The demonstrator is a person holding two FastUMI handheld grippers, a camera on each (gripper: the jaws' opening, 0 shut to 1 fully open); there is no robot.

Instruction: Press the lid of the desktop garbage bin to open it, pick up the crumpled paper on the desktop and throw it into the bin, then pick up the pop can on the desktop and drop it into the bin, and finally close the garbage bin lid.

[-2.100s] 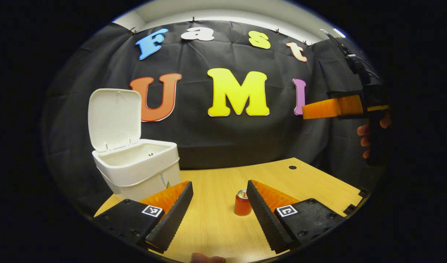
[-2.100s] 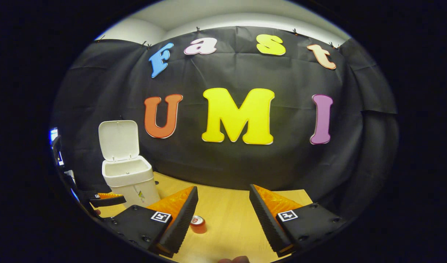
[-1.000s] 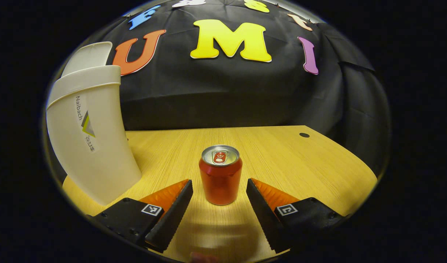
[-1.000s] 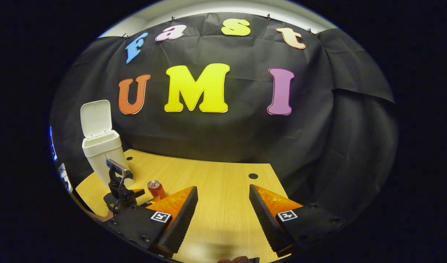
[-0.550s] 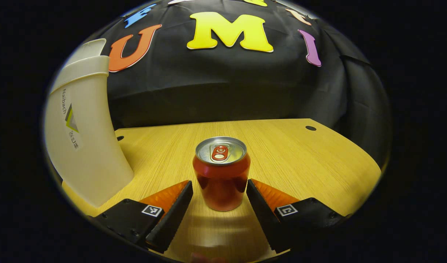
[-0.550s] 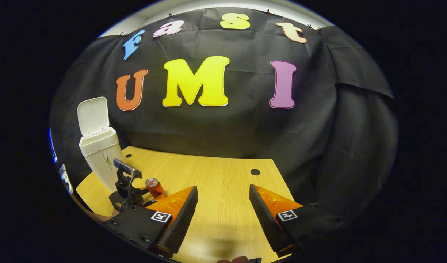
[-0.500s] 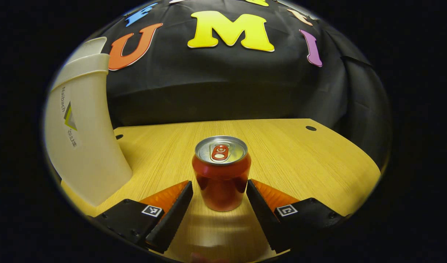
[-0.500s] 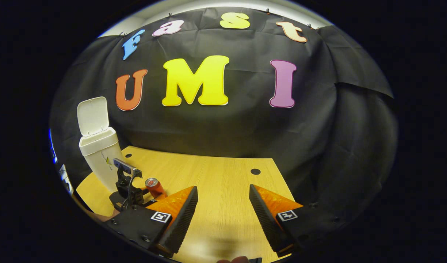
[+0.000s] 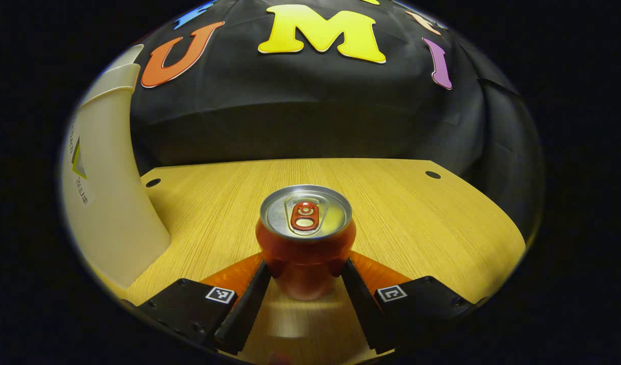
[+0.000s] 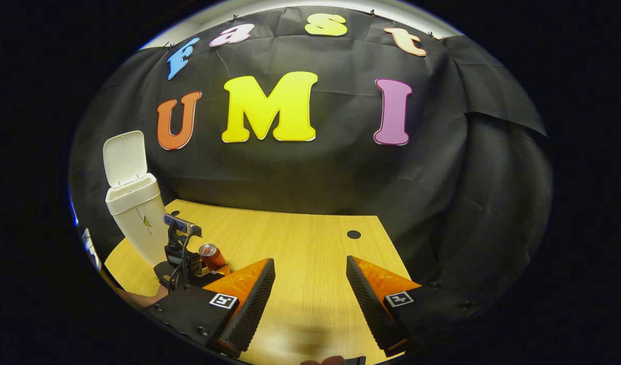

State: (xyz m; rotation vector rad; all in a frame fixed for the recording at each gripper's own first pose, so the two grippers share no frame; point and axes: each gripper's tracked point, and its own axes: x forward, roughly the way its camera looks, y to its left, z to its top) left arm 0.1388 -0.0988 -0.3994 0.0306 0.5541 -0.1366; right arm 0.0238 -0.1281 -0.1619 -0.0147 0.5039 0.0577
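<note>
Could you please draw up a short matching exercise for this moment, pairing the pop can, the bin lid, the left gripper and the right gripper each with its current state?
Things:
1. pop can
2. bin lid
3. left gripper
4. right gripper

States:
A. standing open above the garbage bin
B. open, with nothing between its fingers, above the desktop
C. upright on the desktop, squeezed from both sides
D. closed against the sides of a red cylinder

Pairs: 1-C, 2-A, 3-D, 4-B

dim booth, warm overhead glow on the desk (image 10: 310, 253), sharp focus, strong edge bending.
</note>
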